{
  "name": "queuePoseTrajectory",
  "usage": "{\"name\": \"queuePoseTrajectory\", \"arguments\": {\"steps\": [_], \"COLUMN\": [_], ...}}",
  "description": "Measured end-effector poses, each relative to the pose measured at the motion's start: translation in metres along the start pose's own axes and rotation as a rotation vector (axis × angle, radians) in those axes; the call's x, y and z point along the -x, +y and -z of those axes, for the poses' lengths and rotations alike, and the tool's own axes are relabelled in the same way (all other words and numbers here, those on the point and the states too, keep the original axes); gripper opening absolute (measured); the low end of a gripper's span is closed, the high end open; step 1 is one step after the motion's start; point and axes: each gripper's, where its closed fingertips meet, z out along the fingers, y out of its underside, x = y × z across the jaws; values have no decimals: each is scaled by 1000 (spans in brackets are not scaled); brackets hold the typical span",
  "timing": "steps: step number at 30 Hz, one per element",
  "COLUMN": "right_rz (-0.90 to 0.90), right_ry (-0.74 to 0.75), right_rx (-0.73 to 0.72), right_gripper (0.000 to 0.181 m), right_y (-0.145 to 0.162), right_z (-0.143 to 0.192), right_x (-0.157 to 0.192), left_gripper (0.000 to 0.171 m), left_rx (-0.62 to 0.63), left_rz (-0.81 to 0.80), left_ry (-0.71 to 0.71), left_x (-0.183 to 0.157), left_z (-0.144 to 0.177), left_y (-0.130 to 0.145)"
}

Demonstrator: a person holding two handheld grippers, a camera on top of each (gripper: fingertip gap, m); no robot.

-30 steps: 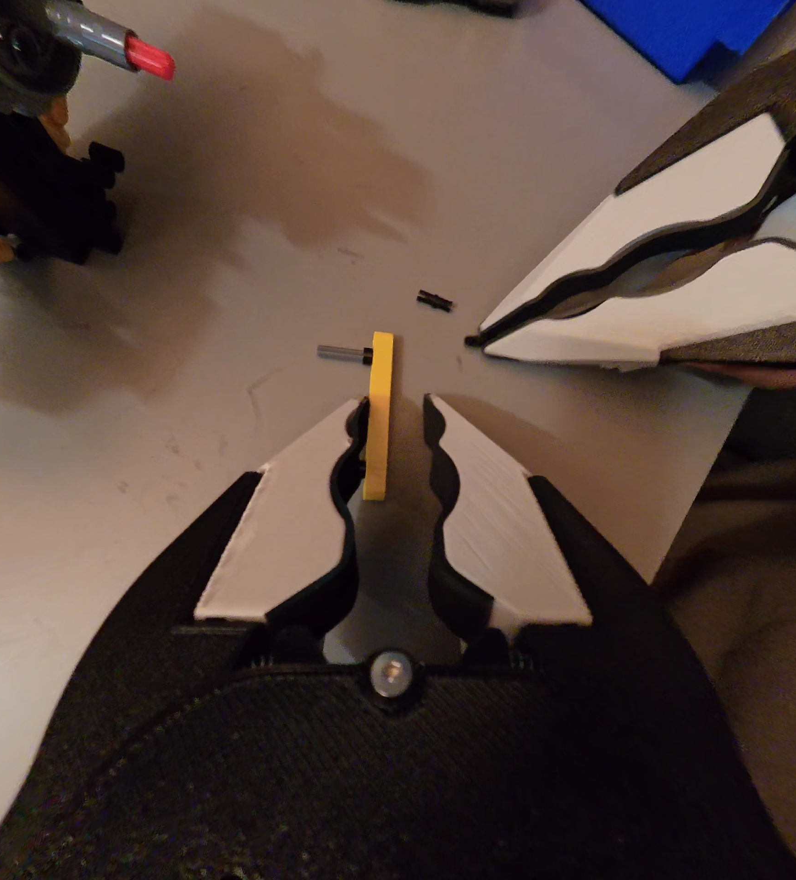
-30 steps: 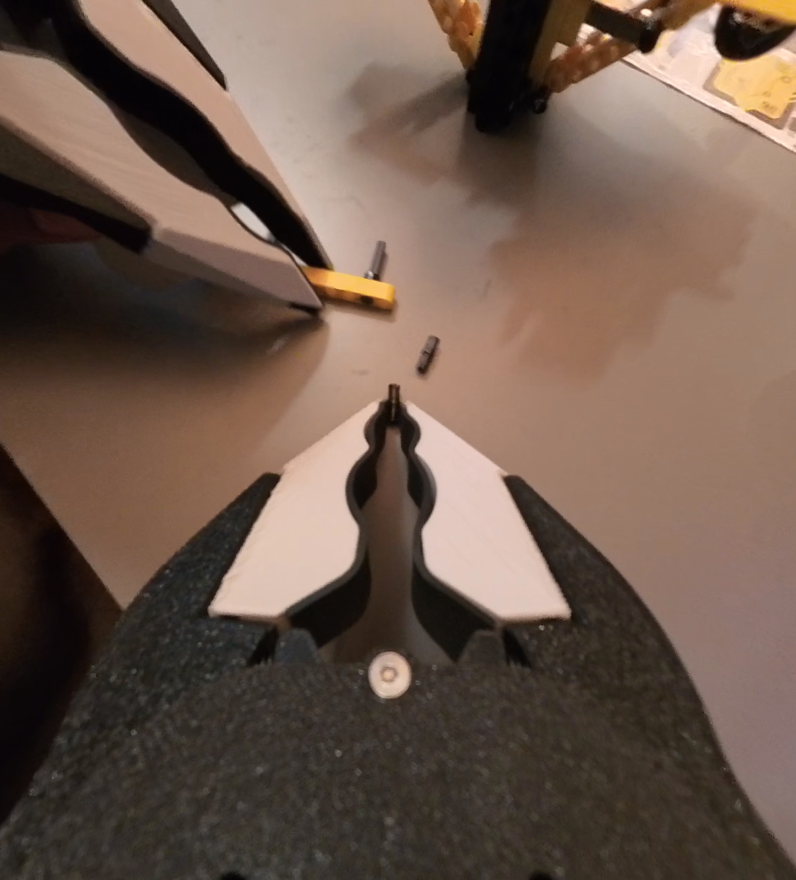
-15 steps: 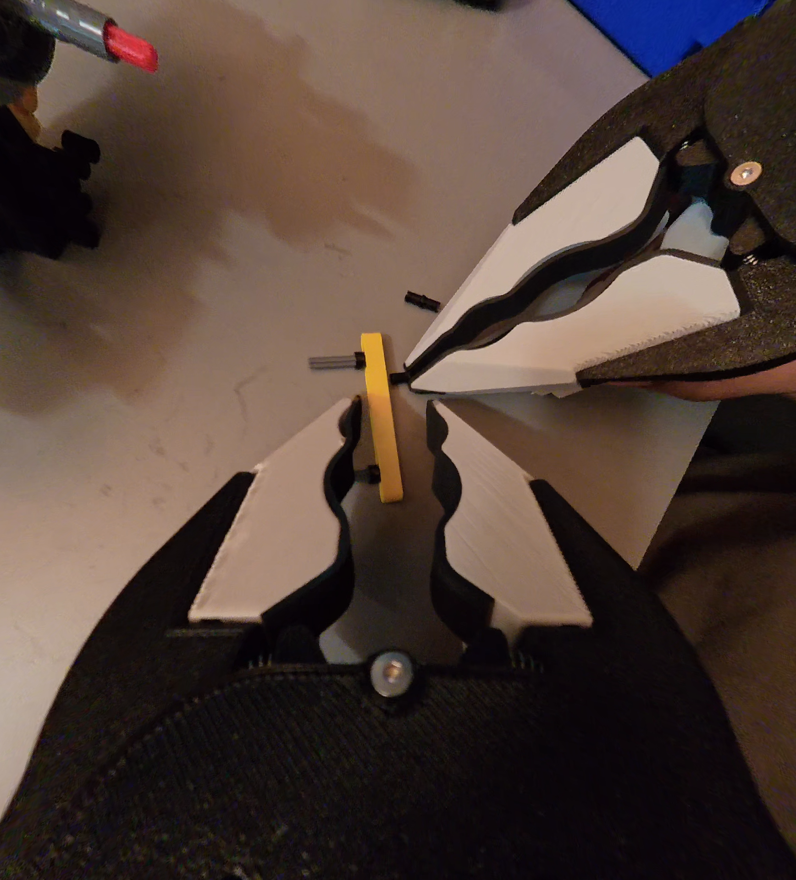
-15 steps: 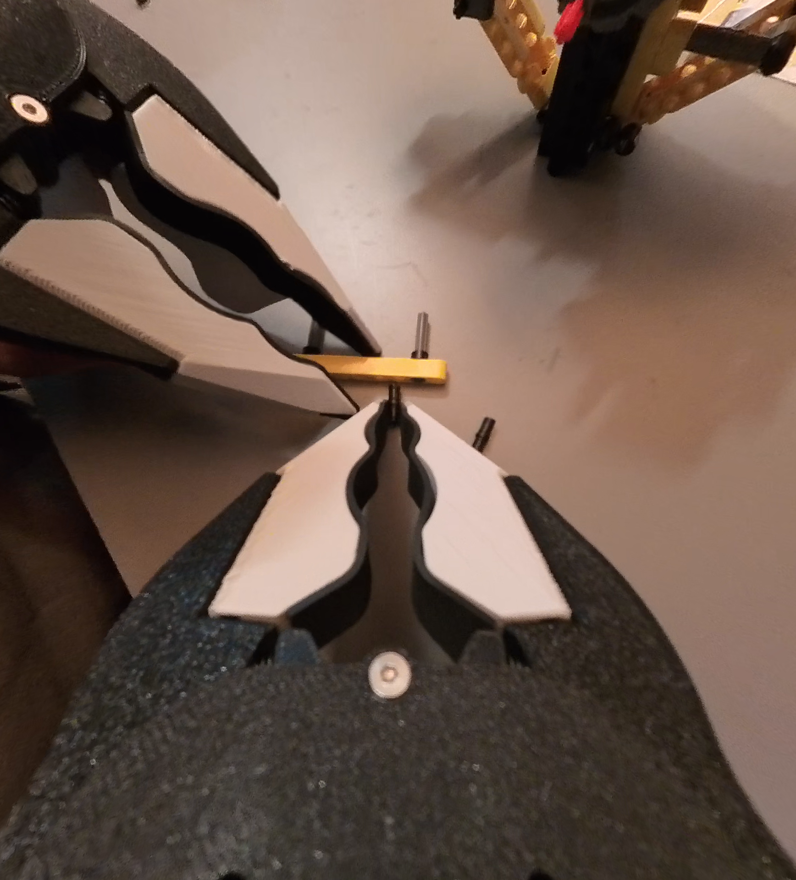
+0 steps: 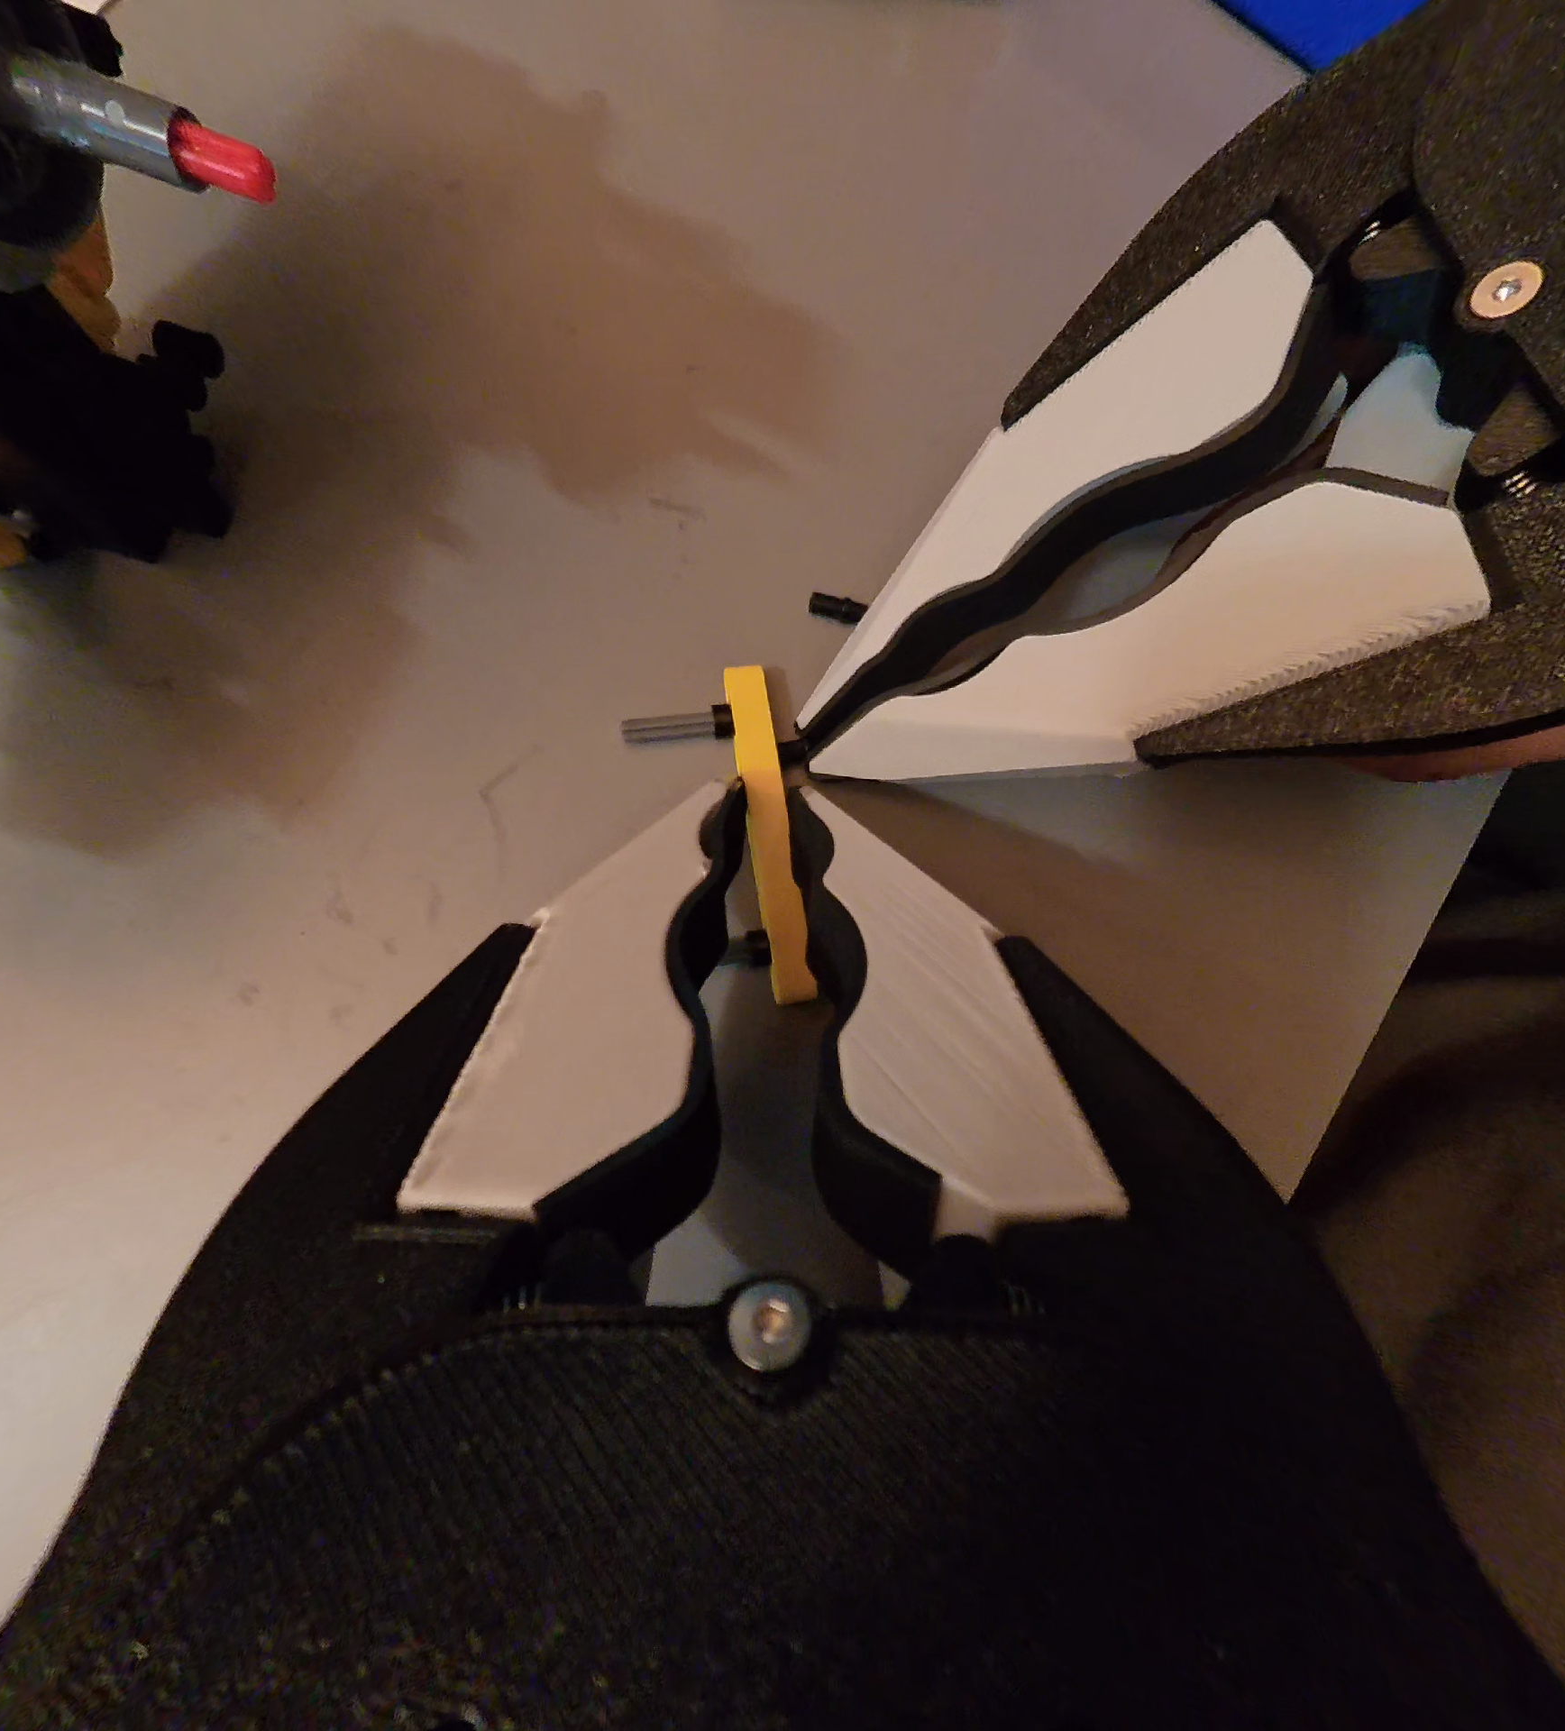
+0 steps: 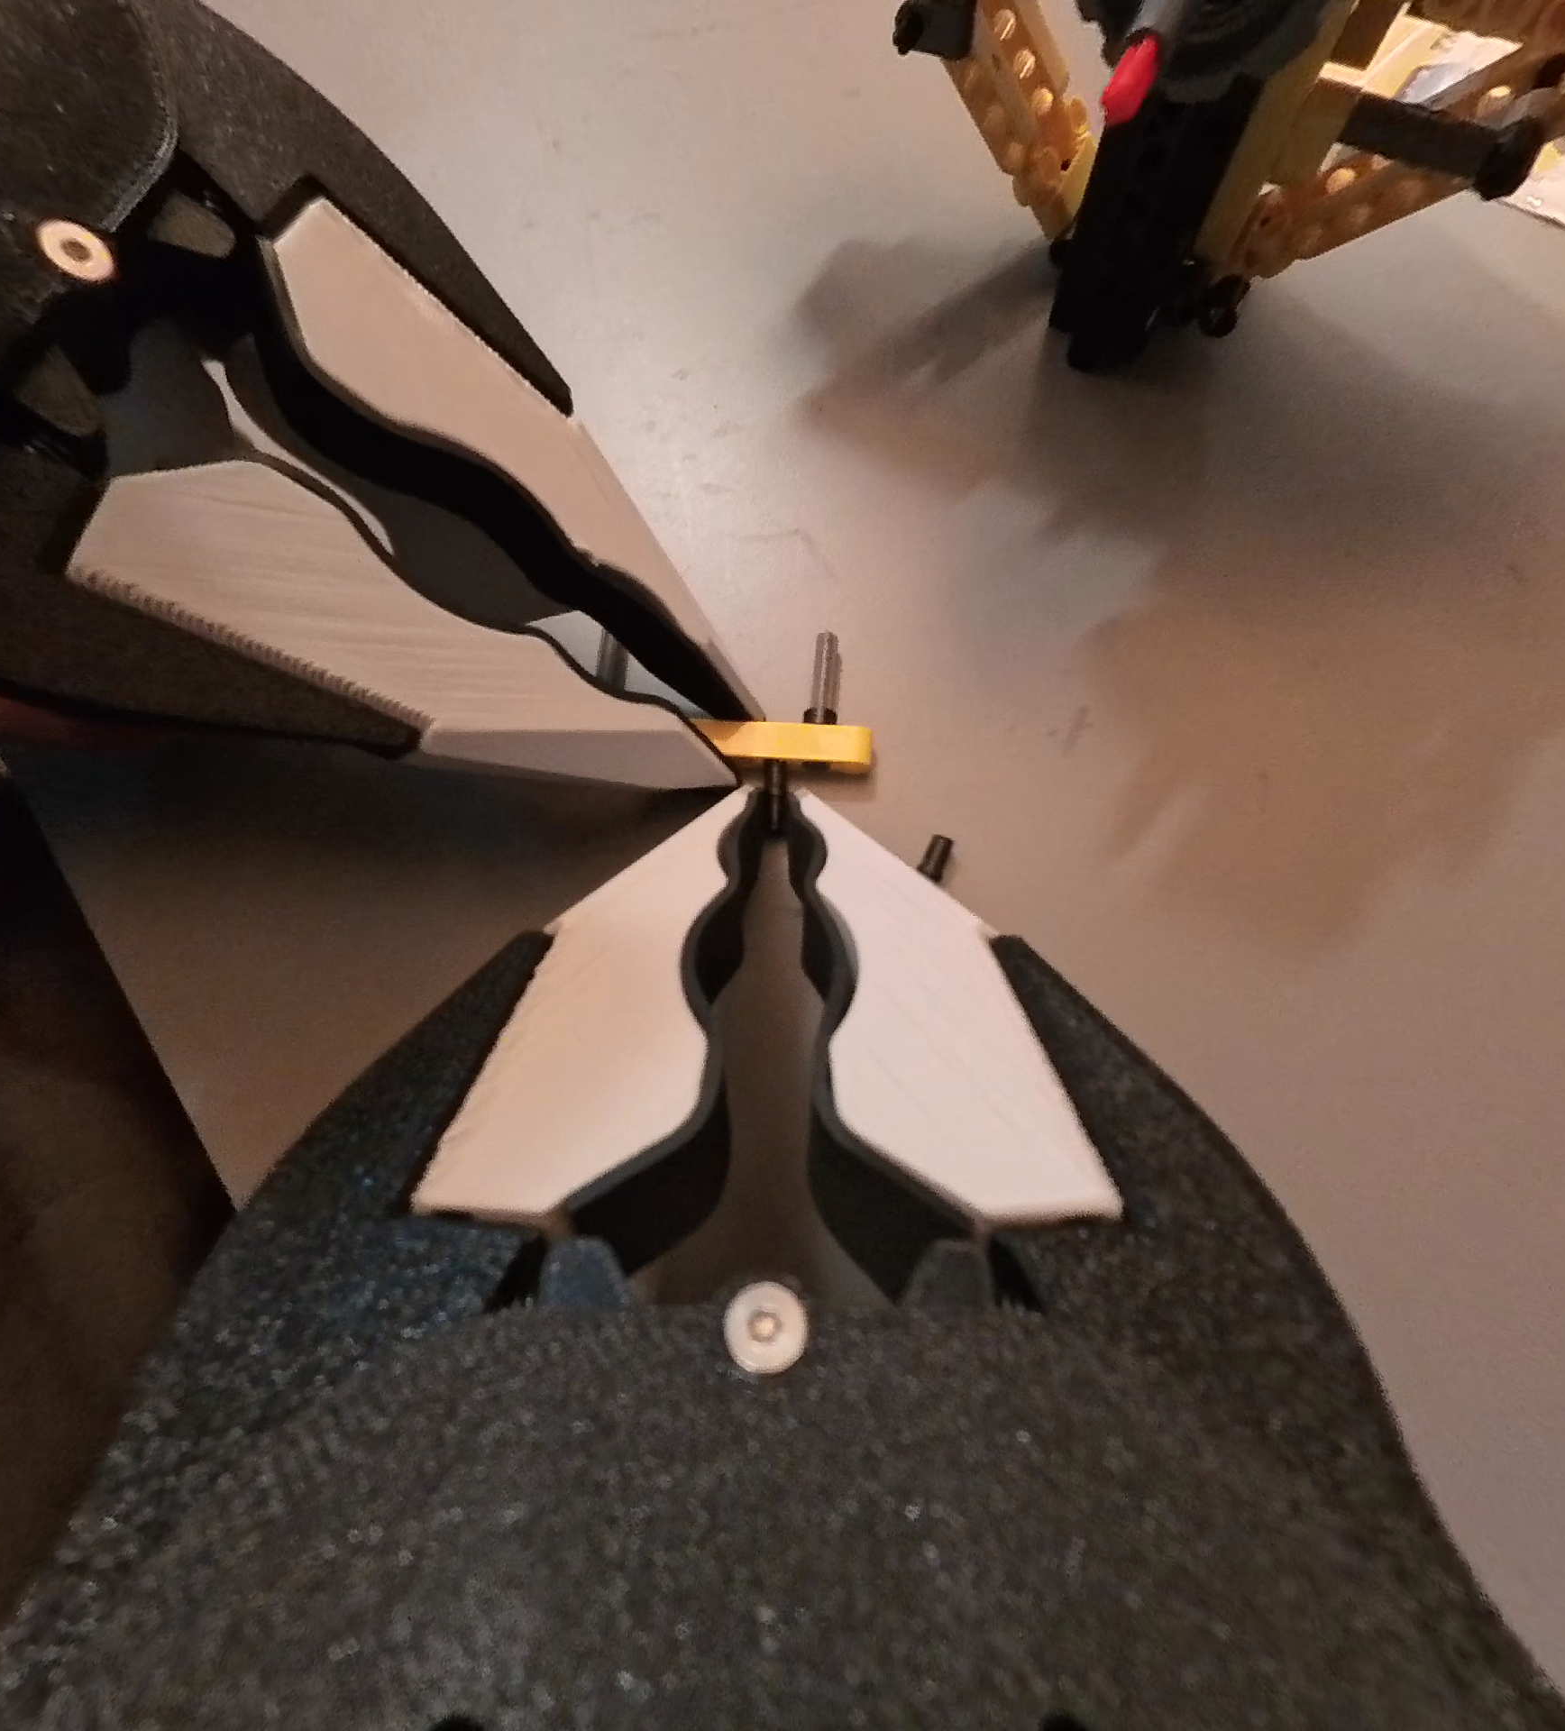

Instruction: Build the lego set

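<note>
My left gripper (image 5: 763,796) is shut on a thin yellow beam (image 5: 749,721), which it holds on edge on the grey table. A grey axle (image 5: 666,729) sticks out of the beam's far end to the left. My right gripper (image 6: 771,807) is shut on a small black pin (image 6: 771,782). The pin's tip touches the beam's side (image 6: 816,743). In the left wrist view the right gripper (image 5: 802,749) comes in from the right. In the right wrist view the left gripper (image 6: 730,745) comes in from the left.
A loose black pin (image 5: 833,604) lies on the table (image 5: 573,468) just behind the right gripper; it also shows in the right wrist view (image 6: 933,854). A yellow and black brick model (image 6: 1163,187) with a red-tipped part (image 5: 221,167) stands farther back. The table edge (image 5: 1378,1030) runs close on the right. My two grippers' fingertips are within a few centimetres of each other.
My left gripper has closed on the yellow beam. My right gripper has moved in with the black pin until it touches the beam's side.
</note>
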Motion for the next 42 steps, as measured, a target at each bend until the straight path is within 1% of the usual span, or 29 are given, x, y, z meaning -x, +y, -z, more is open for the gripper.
{"name": "queuePoseTrajectory", "arguments": {"steps": [7,12,16,25,28,29,31,34,36,39,42], "right_rz": [-28,-174,-202,-2,242,281,238,84,12,-13,-29], "right_ry": [-16,-144,-180,-54,60,86,53,-61,-103,-138,-139], "right_rx": [-4,-17,-19,-3,0,3,-1,2,3,2,-16], "right_gripper": [2,2,1,1,1,1,1,2,3,4,6], "right_y": [-1,-2,-2,-3,-6,-6,-6,-6,-5,-3,-1], "right_z": [-1,0,0,-2,-4,-5,-5,-5,-5,-1,4], "right_x": [-2,-2,-1,-3,-3,-4,-4,-3,-3,-1,1], "left_gripper": [6,7,7,8,8,8,8,8,7,6,6], "left_rx": [-16,-8,-15,-11,-10,-10,-10,-10,-5,-2,-13], "left_rz": [15,-14,-12,-93,-94,-97,-101,-81,-77,-50,-22], "left_ry": [11,-2,9,-29,-27,-33,-39,-26,-34,-28,-19], "left_x": [1,1,1,1,1,1,1,1,1,1,1], "left_z": [0,-1,0,-1,-2,-2,-2,-2,-2,-2,-2], "left_y": [0,0,0,0,0,0,0,0,0,-1,0]}}
